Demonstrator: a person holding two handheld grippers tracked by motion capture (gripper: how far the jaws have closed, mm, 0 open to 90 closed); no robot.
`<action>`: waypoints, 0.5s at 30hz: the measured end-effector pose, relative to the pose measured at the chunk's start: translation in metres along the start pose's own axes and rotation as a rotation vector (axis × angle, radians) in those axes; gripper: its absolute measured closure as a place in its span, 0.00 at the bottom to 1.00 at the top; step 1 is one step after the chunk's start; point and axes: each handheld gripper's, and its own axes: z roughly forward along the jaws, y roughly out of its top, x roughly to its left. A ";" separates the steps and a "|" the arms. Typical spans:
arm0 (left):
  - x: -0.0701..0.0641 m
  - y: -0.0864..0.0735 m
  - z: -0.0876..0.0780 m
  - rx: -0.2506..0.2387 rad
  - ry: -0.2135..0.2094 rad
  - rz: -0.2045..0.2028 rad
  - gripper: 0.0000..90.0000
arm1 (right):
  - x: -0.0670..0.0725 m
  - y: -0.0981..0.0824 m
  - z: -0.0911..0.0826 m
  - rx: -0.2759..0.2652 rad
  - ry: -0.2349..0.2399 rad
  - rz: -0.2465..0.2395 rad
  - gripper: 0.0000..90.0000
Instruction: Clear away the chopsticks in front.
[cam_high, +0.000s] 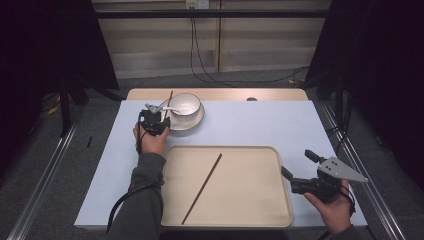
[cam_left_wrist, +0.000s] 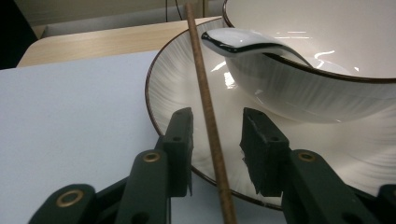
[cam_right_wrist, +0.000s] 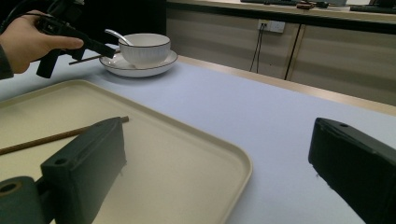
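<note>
High view: I see my left gripper (cam_high: 159, 111) at the plate's (cam_high: 192, 123) left edge, near the bowl (cam_high: 186, 104) that sits on it. A spoon (cam_high: 169, 108) rests in the bowl, handle out to the left. One chopstick (cam_high: 170, 96) pokes out past the plate toward the far table edge. The other chopstick (cam_high: 202, 188) lies diagonally on the tray (cam_high: 280, 200). My right gripper (cam_high: 300, 167) hovers at the tray's right edge, jaws wide.

Left gripper view: my jaws straddle the chopstick (cam_left_wrist: 208, 121), which lies across the plate (cam_left_wrist: 163, 88) rim; narrow gap on each side, not touching it yet. Bowl (cam_left_wrist: 303, 88) just beyond on the right, spoon (cam_left_wrist: 238, 42) handle hanging over its rim.

Right gripper view: jaws wide, nothing between them. Left jaw is over the tray (cam_right_wrist: 187, 168), right jaw over the table (cam_right_wrist: 243, 112). Tray chopstick (cam_right_wrist: 56, 137) tip shows beside the left jaw. Far off, my left hand (cam_right_wrist: 25, 39) holds its gripper (cam_right_wrist: 105, 50) at the plate (cam_right_wrist: 135, 70) and bowl (cam_right_wrist: 144, 49).
</note>
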 end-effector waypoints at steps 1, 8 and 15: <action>0.000 0.001 0.001 0.009 -0.001 0.004 0.75 | 0.000 0.000 -0.001 0.001 -0.001 0.004 0.04; 0.001 0.006 0.002 0.062 0.015 -0.044 0.93 | -0.001 0.000 -0.001 0.003 -0.005 0.004 0.04; -0.002 0.006 -0.003 0.081 0.020 -0.075 0.95 | 0.000 0.000 -0.001 0.000 0.000 0.002 0.04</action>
